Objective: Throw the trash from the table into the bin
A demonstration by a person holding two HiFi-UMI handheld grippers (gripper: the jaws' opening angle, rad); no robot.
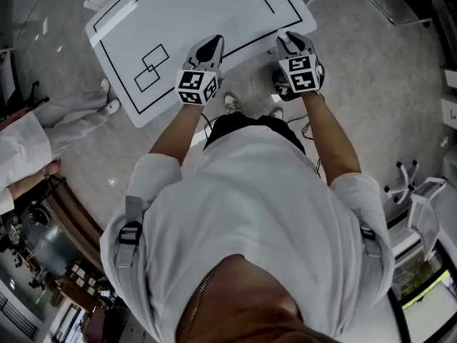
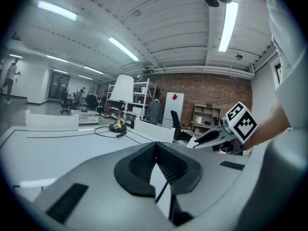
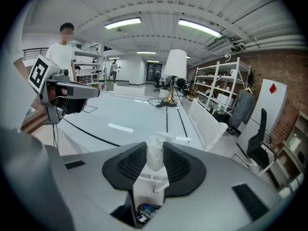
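Right gripper (image 3: 155,149): its jaws pinch a crumpled white wad (image 3: 154,159), which stands upright between the pads and pokes out above their tips.
Trash: the wad is off the table (image 1: 121,63), carried in the right gripper at the table's near edge, close to its right corner.
Left gripper (image 2: 156,147): jaws pressed together, with nothing between them; it is held at the same near edge, toward the middle, level with the right one.
Person: white shirt, both arms stretched forward, shoes just short of the table's near edge.
Table: white top with black lines running inside its edges and two overlapping squares drawn toward its left edge.
Lamp (image 3: 174,73): white shade on a brass foot, at the far end of the table, with a dark cable beside it.
Bystander (image 3: 60,54): in white, standing off the table's left edge.
Background: open shelves, a dark chair, a brick wall.
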